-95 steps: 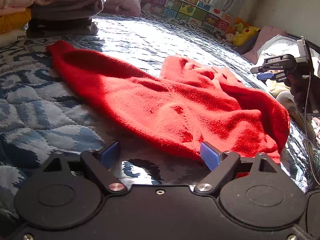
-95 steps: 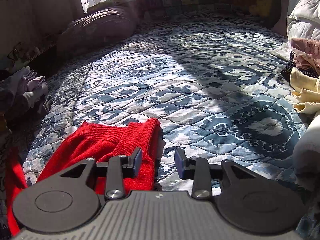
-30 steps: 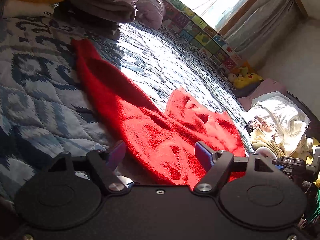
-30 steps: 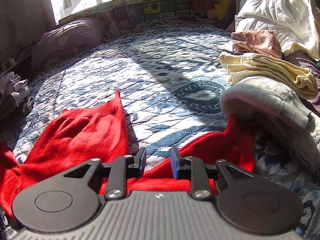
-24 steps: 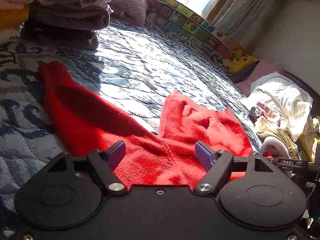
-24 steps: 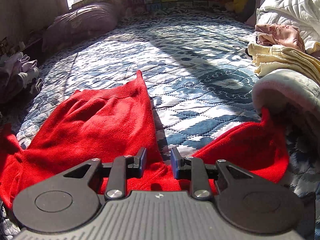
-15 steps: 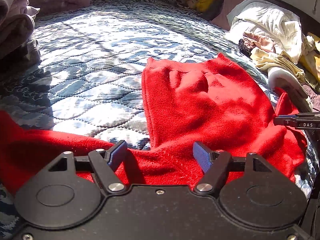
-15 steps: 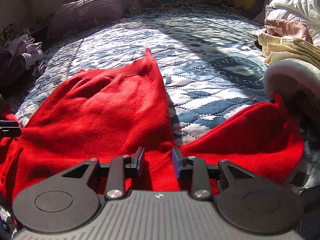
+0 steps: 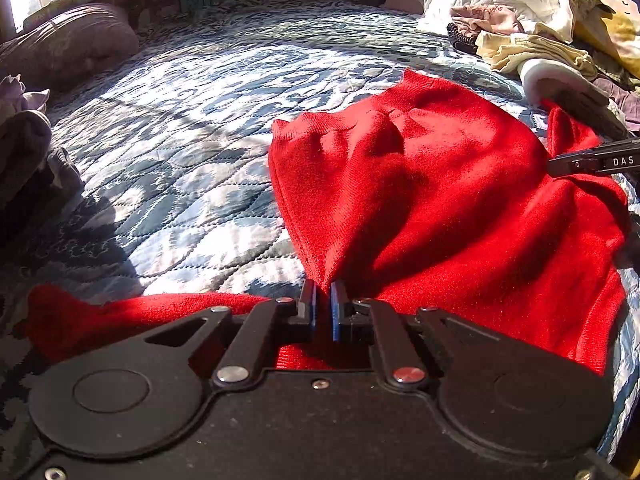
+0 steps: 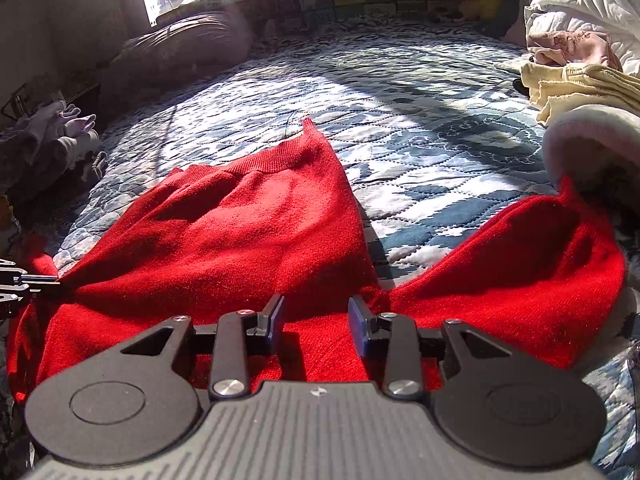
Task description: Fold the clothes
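Observation:
A red knit sweater (image 9: pixel 440 200) lies spread on the blue patterned quilt (image 9: pixel 180 128), one sleeve trailing to the left (image 9: pixel 120 316). My left gripper (image 9: pixel 323 304) is shut on a pinch of the sweater's cloth near the armpit, and folds radiate from the pinch. In the right wrist view the same sweater (image 10: pixel 240 240) fills the foreground, its other sleeve (image 10: pixel 540 256) reaching right. My right gripper (image 10: pixel 316 320) hovers open just above the sweater's near edge, with red cloth showing between its fingers. The tip of the right gripper (image 9: pixel 592 162) shows at the right edge of the left wrist view.
A heap of unfolded clothes (image 9: pixel 540 48) and white bedding (image 10: pixel 592 4) sits at the right. A purple-grey pillow (image 10: pixel 184 52) lies at the bed's far end under the window. Grey garments (image 10: pixel 48 140) are piled at the left edge.
My left gripper has shut on the sweater cloth; it was open half a second ago. The right gripper stayed open over the near edge, slightly wider.

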